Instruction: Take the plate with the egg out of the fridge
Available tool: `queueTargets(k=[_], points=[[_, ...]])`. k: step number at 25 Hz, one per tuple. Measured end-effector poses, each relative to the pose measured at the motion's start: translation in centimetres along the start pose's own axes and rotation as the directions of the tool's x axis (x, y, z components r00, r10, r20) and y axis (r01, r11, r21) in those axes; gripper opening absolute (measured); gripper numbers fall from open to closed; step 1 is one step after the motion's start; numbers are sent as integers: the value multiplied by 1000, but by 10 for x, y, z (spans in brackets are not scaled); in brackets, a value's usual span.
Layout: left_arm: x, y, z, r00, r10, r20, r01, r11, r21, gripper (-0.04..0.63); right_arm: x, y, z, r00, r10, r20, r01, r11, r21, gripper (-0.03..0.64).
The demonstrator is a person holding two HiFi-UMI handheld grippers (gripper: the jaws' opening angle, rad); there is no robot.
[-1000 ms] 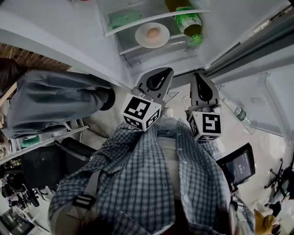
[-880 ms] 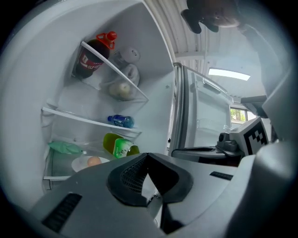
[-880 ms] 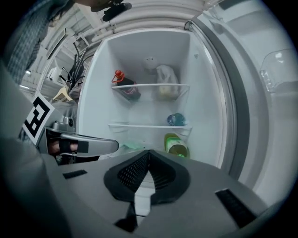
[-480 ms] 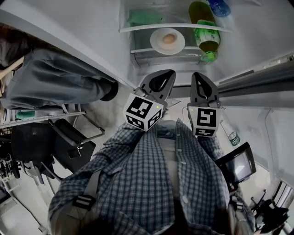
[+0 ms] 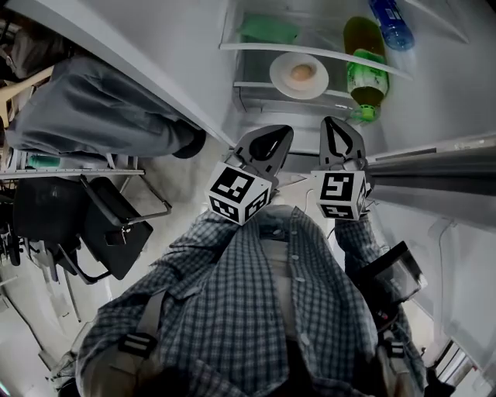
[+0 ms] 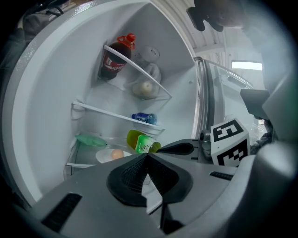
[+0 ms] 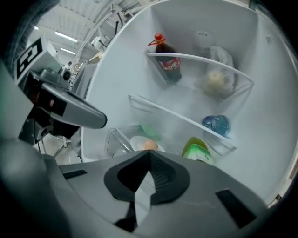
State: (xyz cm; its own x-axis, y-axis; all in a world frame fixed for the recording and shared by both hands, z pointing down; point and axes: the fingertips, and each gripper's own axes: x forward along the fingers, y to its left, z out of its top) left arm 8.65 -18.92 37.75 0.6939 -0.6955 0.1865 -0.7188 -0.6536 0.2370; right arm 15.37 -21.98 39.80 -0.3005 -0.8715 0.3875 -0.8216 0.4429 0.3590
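A white plate with a brown egg on it sits on a low glass shelf of the open fridge. In the left gripper view the plate and egg lie just beyond and left of my left gripper, which is shut and empty. My right gripper is shut and empty too, with the egg on its plate straight past its tips. In the head view the left gripper and right gripper stand side by side below the shelf, short of the fridge.
A green bottle lies right of the plate, with a blue bottle above it and a green bag behind. A dark red-capped bottle and a bagged item sit higher. The fridge door stands right; a person's grey leg and black chair left.
The fridge shelf with the plate has shifted right and lower in the head view. The right gripper has rolled, its marker cube now facing squarely. Both grippers stay shut.
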Motion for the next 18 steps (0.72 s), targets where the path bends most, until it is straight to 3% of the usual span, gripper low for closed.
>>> queueTargets(k=[4,8,18], points=[[-4,2,-4,1000,20,-5,-20,1000,-9,6,14,8,-9,999,25,-47,-30,993,-113,6],[-5,7,-5,1000,30,-4,-30,999,-24,6,27,13,-12,997,33,-71,-51,963,-266,6],[2,20,-3,999,32,-3,-32,998,-51,6,54,24,-26,987,39,-156,-108,879,-464,6]])
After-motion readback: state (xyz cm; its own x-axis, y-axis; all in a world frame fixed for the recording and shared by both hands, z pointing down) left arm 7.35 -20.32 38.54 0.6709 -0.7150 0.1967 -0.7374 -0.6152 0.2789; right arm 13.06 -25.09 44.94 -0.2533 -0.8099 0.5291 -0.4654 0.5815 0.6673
